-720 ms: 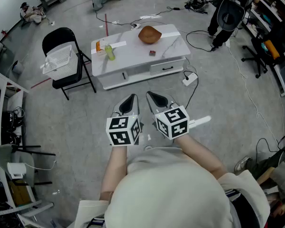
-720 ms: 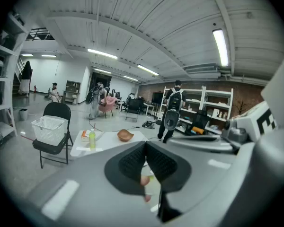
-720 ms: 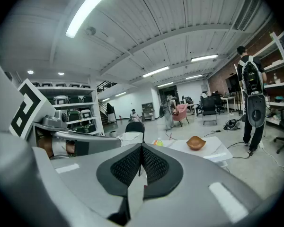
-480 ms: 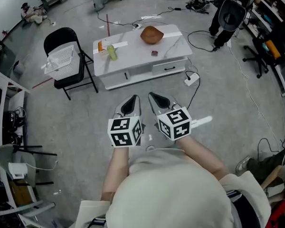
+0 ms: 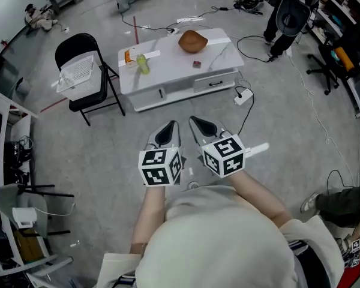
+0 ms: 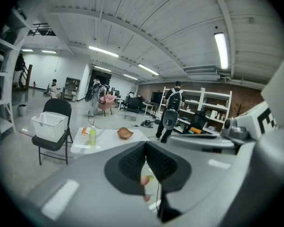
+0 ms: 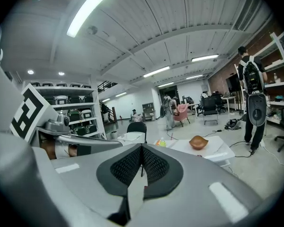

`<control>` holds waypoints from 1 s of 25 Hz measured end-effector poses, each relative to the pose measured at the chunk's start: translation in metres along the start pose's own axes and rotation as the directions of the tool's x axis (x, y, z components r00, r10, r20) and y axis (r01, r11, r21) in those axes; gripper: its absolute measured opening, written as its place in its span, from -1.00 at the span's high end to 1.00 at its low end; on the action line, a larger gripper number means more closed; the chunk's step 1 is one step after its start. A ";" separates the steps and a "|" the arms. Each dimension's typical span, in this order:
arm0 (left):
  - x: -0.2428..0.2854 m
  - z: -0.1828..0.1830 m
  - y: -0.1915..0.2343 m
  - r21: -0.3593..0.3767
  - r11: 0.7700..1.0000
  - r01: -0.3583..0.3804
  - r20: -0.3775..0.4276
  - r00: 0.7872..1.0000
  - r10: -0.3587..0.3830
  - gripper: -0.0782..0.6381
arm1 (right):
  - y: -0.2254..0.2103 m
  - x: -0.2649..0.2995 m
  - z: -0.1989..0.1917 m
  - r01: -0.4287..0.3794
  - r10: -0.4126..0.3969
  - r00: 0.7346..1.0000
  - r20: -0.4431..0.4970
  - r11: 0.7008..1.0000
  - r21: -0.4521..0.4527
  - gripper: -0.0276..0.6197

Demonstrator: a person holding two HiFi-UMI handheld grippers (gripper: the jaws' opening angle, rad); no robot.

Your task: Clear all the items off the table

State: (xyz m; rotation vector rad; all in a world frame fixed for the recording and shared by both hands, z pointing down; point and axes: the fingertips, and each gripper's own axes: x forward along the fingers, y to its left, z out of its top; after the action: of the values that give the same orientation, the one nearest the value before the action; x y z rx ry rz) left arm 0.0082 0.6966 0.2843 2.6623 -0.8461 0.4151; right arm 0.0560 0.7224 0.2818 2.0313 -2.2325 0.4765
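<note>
Brown wooden bowl (image 5: 192,41), yellow-green bottle (image 5: 143,63) on white table (image 5: 174,66)

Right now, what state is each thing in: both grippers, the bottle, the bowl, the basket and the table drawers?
left gripper: shut, empty
right gripper: shut, empty
green bottle: upright on the table
wooden bowl: upright
white basket: on the chair, looks empty
drawers: shut
</note>
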 end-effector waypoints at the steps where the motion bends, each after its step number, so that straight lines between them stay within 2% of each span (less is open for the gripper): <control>1: 0.000 0.000 0.001 -0.003 1.000 0.001 0.001 1.000 -0.001 0.76 | 0.001 0.000 0.002 -0.003 0.003 1.000 0.008 1.000 0.008 0.92; 14: 0.009 -0.001 0.014 -0.033 0.999 0.015 -0.006 1.000 -0.015 0.76 | 0.003 0.006 0.004 0.020 -0.020 1.000 0.010 1.000 0.021 0.92; 25: 0.055 0.013 0.017 -0.010 1.000 0.020 -0.026 0.999 -0.020 0.76 | -0.031 0.038 0.015 0.010 -0.011 1.000 0.011 1.000 0.029 0.92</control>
State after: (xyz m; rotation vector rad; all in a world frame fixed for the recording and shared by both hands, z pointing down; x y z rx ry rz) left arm 0.0435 0.6510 0.2959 2.6482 -0.8116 0.4382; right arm 0.0843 0.6799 0.2828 2.0638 -2.2330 0.5010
